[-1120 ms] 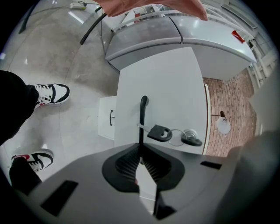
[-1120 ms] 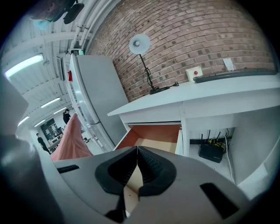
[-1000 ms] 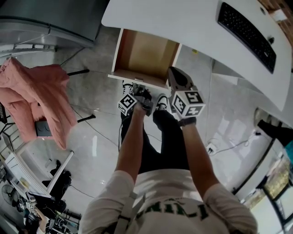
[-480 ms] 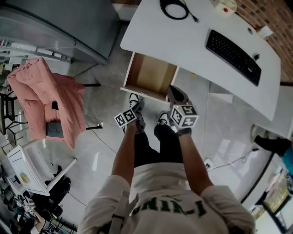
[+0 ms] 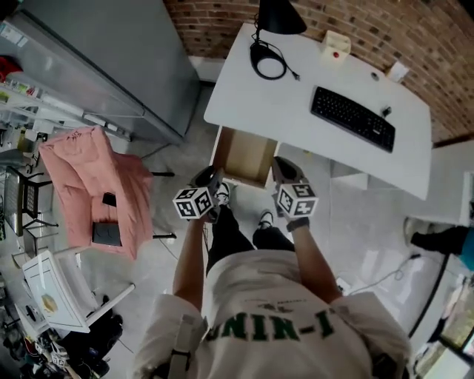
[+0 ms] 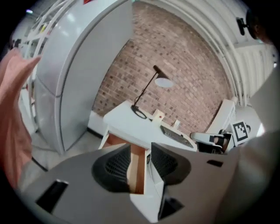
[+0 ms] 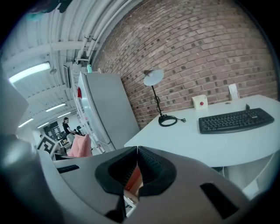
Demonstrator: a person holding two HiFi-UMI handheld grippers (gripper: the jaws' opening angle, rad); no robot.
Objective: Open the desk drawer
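And there it was: the drawer (image 5: 243, 154) stood pulled well out from under the worktop (image 5: 296, 104), its bare wooden bottom in plain sight, so the job looked as good as done. Both tongs were held up in front of the person, clear of everything.

The left tongs (image 6: 141, 149) had just been opening; their jaws stood well apart with nothing between them, and the drawer's wood showed straight through the gap. The right tongs (image 7: 137, 153) were closed, tips meeting, gripping nothing.

The key relation was this. The drawer lay ahead of and below both tongs, its front edge roughly between the two. Its long axis ran from under the worktop out toward the person, the way both tongs pointed. The left tongs looked the better lined up; from the head view neither was clearly nearer. Any further pull would have meant coming back down to that front edge.

Nothing blocked the way. Beyond the right tongs a keyboard (image 5: 352, 118) lay on the worktop, with a lamp (image 5: 280, 15) and a small box (image 5: 337, 44) further back by the brick wall (image 5: 385, 29). Off to the left tongs' outer side stood a grey cabinet (image 5: 104, 59) and a pink jacket (image 5: 89, 178), well apart from the drawer.
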